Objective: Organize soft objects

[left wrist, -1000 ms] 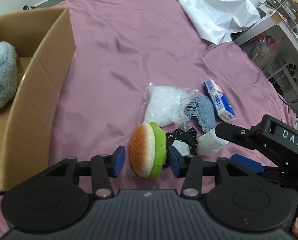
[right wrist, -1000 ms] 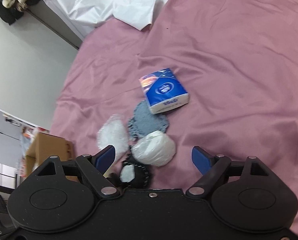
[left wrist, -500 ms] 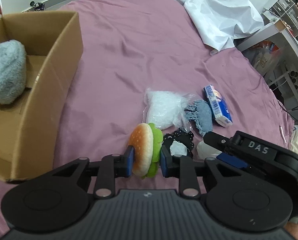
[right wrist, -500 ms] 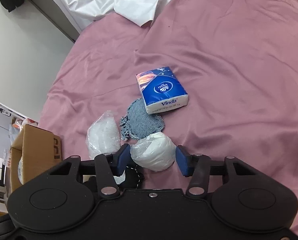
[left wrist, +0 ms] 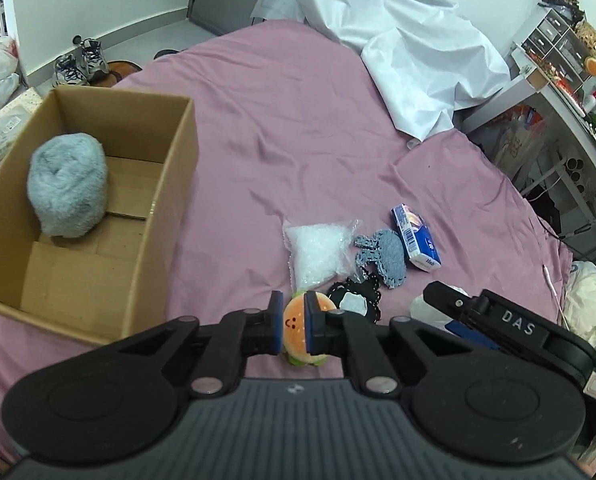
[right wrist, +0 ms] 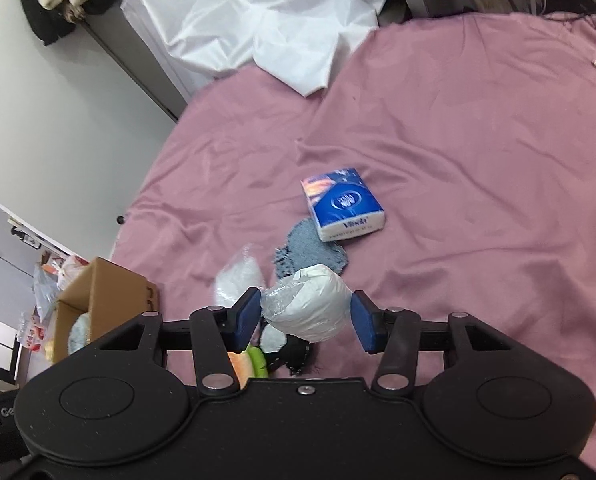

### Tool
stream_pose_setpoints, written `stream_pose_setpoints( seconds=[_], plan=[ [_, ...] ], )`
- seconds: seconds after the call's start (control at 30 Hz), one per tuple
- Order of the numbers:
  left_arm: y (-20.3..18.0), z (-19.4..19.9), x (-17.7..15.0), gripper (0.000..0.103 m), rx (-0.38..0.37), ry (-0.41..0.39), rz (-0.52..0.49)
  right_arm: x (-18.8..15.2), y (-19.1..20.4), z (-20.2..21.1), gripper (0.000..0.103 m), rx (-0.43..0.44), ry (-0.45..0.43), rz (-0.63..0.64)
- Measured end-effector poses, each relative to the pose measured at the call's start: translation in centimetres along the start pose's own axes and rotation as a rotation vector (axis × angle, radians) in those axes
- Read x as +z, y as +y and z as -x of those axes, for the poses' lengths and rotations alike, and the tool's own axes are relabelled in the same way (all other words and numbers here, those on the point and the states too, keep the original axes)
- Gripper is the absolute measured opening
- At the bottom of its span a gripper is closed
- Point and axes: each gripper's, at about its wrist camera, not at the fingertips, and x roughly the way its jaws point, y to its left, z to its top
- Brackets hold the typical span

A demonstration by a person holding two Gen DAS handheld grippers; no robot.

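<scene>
left wrist view, left gripper [left wrist: 293, 327] pinching one burger plush [left wrist: 295, 322], one cardboard box [left wrist: 154, 216] at 10 o'clock holding one grey towel roll [left wrist: 68, 190], right gripper [right wrist: 304, 320] pinching one white wrapped bundle [right wrist: 307, 307], one tissue pack [right wrist: 343, 203] at 12 o'clock

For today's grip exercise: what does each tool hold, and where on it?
The left tool pinches the burger across its bun faces. The right tool clamps the white bundle at its sides.

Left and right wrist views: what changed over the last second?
The left gripper shut on the burger plush and lifted it. The right gripper closed on the white bundle, raising it. Tissue pack, blue cloth and box stayed.
</scene>
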Motion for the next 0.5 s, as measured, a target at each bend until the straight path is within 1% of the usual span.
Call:
stream_pose_setpoints(
  seconds=[0.07,0.17,0.2,0.27,0.3,0.33,0.37,0.43,0.5],
  plan=[
    [0.0,0.2,-0.1,0.009,0.004,-0.002,-0.005,-0.1,0.1,0.6,0.048,0.008,-0.011,0.002],
    [0.0,-0.1,-0.1,0.010,-0.006,0.024,0.011,-0.2,0.2,1.2,0.048,0.030,-0.018,-0.003],
    [0.0,-0.3,0.0,0.013,-0.003,0.028,0.017,-0.3,0.2,1.3,0.048,0.036,-0.021,-0.004],
    [0.0,-0.7,-0.1,0.014,0.000,0.036,0.020,-0.3,0.3,1.5,0.048,0.046,-0.023,-0.005],
    [0.0,-1.0,0.0,0.020,0.004,0.042,0.022,-0.4,0.3,1.6,0.048,0.050,-0.024,-0.006],
    [0.0,-1.3,0.0,0.029,0.005,0.045,0.027,-0.4,0.2,1.7,0.048,0.056,-0.025,-0.009],
    [-0.1,-1.5,0.1,0.036,0.008,0.049,0.033,-0.4,0.2,1.7,0.048,0.060,-0.025,-0.012],
    [-0.2,-2.1,0.1,0.055,0.010,0.050,0.045,-0.4,0.1,1.7,0.048,0.064,-0.026,-0.022],
    [-0.5,-2.6,0.0,0.065,0.009,0.051,0.044,-0.4,-0.1,1.6,0.048,0.064,-0.026,-0.035]
  ],
)
